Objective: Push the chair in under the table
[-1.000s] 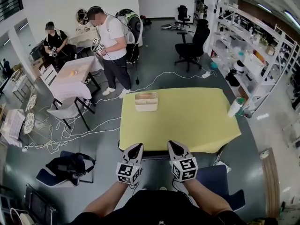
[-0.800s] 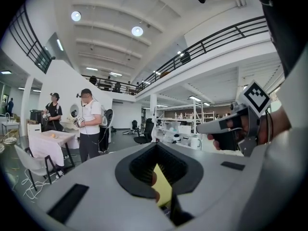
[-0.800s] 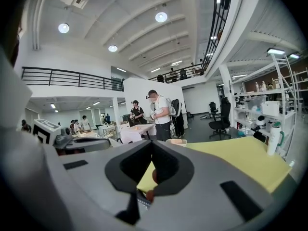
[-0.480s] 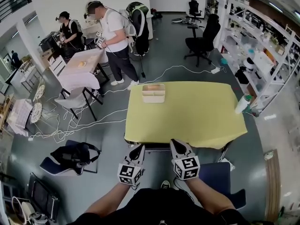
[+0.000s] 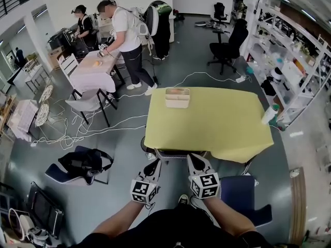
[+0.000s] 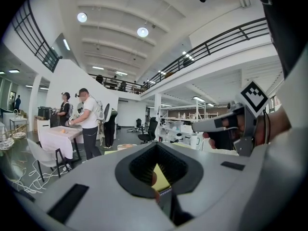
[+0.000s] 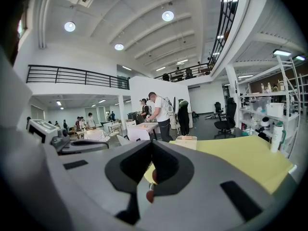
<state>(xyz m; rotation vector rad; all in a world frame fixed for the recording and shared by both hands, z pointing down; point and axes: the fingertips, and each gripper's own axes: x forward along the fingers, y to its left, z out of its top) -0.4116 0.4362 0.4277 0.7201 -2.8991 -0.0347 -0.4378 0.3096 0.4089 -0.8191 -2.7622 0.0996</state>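
Head view: L tool [image 5: 154,163], R tool [image 5: 191,159] shut, at chair [image 5: 173,156] by table [image 5: 207,123].

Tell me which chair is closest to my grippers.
The chair at the yellow table's near edge, just ahead of the left gripper and right gripper; the grey chair and black office chairs stand far off.

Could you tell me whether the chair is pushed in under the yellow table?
Mostly in: the dark chair shows only its back rail at the near edge of the yellow-covered table; seat hidden.
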